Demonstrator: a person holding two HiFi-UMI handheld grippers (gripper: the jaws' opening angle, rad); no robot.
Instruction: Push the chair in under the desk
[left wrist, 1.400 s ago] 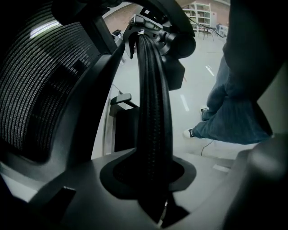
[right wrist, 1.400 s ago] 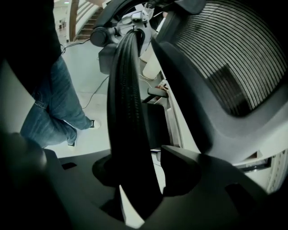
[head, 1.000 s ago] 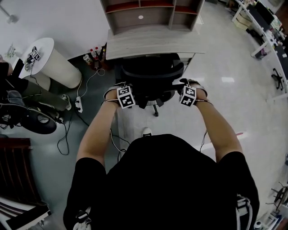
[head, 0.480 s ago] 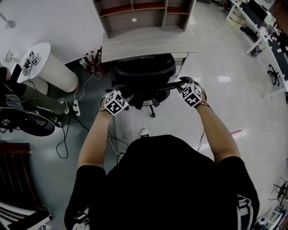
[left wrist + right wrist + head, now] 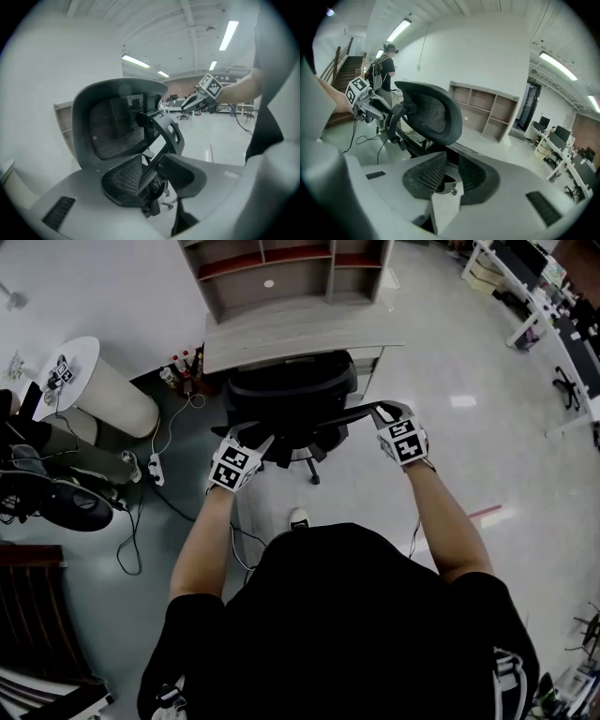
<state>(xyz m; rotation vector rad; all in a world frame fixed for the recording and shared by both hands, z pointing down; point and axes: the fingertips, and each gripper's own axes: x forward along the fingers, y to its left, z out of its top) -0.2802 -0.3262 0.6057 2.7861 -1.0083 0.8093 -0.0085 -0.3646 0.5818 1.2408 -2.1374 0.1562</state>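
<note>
Black mesh office chair (image 5: pixel 292 395) sits tucked against the pale worktop (image 5: pixel 300 334) at upper centre. Left tongs (image 5: pixel 255 444) and right tongs (image 5: pixel 382 414) hang spread and empty behind its armrests (image 5: pixel 354 415). Any further shove should press evenly.

Head view steeply down; gripper views flank shared chair (image 5: pixel 291 395), seemingly close.

I count one chair (image 5: pixel 295 395), one counter (image 5: pixel 300 334), one shelf unit (image 5: pixel 281 273), one round white stand (image 5: pixel 103 381), and two tongs: left tongs (image 5: pixel 253 443), right tongs (image 5: pixel 382 412).
</note>
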